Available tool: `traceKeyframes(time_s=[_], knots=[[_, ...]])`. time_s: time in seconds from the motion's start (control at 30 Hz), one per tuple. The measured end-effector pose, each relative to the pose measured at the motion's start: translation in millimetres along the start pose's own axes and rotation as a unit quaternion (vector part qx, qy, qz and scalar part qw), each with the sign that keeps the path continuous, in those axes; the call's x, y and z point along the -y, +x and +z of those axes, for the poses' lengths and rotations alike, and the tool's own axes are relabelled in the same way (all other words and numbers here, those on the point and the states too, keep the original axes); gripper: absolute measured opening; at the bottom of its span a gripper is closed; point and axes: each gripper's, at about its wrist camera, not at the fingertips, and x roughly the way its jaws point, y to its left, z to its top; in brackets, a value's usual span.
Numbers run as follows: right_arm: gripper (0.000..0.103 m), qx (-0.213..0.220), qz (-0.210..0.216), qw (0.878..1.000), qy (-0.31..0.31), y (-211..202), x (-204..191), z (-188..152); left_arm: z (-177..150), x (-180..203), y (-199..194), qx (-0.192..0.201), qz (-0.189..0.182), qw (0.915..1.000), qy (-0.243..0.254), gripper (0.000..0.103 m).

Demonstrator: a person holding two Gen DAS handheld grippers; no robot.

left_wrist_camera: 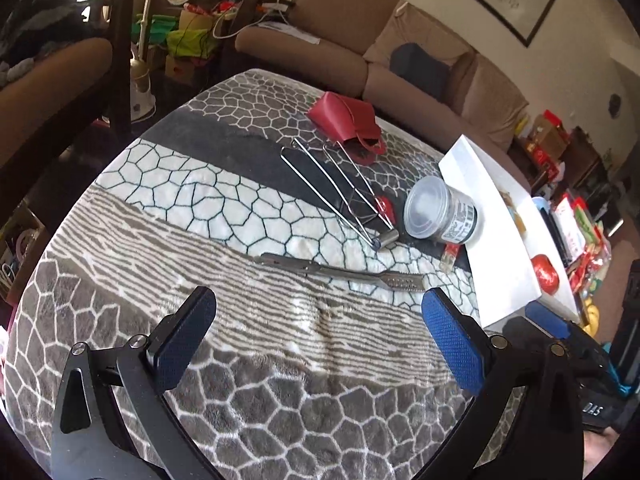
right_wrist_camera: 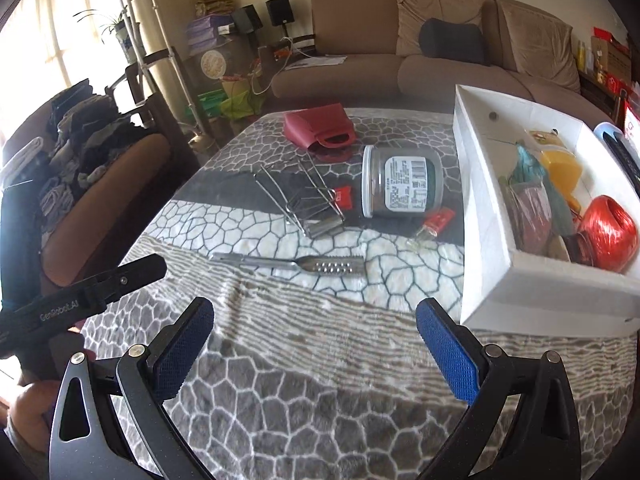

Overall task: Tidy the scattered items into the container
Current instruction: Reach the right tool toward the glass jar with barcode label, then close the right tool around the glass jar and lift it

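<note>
A white box [right_wrist_camera: 472,184] stands at the table's right and holds a red twine ball [right_wrist_camera: 610,232], a yellow piece and other items; it also shows in the left wrist view [left_wrist_camera: 500,248]. Loose on the patterned cloth lie a metal spiked tool [right_wrist_camera: 296,266] [left_wrist_camera: 340,272], a wire tongs-like tool [right_wrist_camera: 296,200] [left_wrist_camera: 340,188], a grey jar on its side [right_wrist_camera: 400,188] [left_wrist_camera: 440,212], a red pouch [right_wrist_camera: 320,126] [left_wrist_camera: 348,116] and a small red-capped vial [right_wrist_camera: 434,224] [left_wrist_camera: 450,254]. My left gripper [left_wrist_camera: 320,332] and right gripper [right_wrist_camera: 316,340] are open and empty, above the near cloth.
A brown sofa [right_wrist_camera: 400,40] runs behind the table. A chair piled with clothes [right_wrist_camera: 80,152] stands at the left. Cluttered shelves and boxes [left_wrist_camera: 560,152] lie right of the table. The left gripper's body [right_wrist_camera: 80,296] shows at the left of the right wrist view.
</note>
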Motion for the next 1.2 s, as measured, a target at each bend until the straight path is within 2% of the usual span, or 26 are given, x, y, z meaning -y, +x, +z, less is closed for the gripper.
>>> traceKeyframes(time_s=[0.17, 0.23, 0.3, 0.43, 0.57, 0.63, 0.77, 0.93, 1.1, 1.2], knots=[[0.103, 0.002, -0.042, 0.999, -0.008, 48, 18, 35, 20, 10, 19, 0.029, 0.012, 0.9986, 0.042, 0.103], [0.103, -0.002, -0.054, 0.998, -0.006, 63, 28, 44, 26, 13, 31, 0.017, 0.016, 0.9986, 0.047, 0.103], [0.103, 0.001, -0.068, 0.998, -0.005, 74, 36, 50, 34, 17, 41, 0.009, -0.001, 0.9988, 0.048, 0.103], [0.103, 0.006, -0.102, 0.995, -0.017, 91, 44, 62, 46, 31, 57, 0.005, 0.02, 0.9966, 0.08, 0.103], [0.103, 0.025, -0.126, 0.99, -0.05, 102, 32, 70, 53, 26, 53, 0.007, 0.006, 0.9982, 0.059, 0.103], [0.103, 0.014, -0.131, 0.99, -0.053, 114, 28, 73, 56, 20, 48, 0.011, 0.001, 0.9989, 0.045, 0.103], [0.103, 0.002, -0.16, 0.987, -0.032, 133, 27, 77, 61, 4, 43, 0.007, -0.019, 0.9998, 0.006, 0.103], [0.103, 0.012, -0.195, 0.981, 0.023, 143, 41, 88, 64, -1, 41, 0.008, -0.025, 0.9996, -0.005, 0.103], [0.103, -0.006, -0.25, 0.968, -0.008, 164, 42, 100, 65, -4, 38, 0.007, -0.038, 0.9991, -0.017, 0.103], [0.103, -0.022, -0.265, 0.964, -0.017, 174, 49, 104, 66, -7, 36, 0.007, -0.043, 0.9987, -0.024, 0.103]])
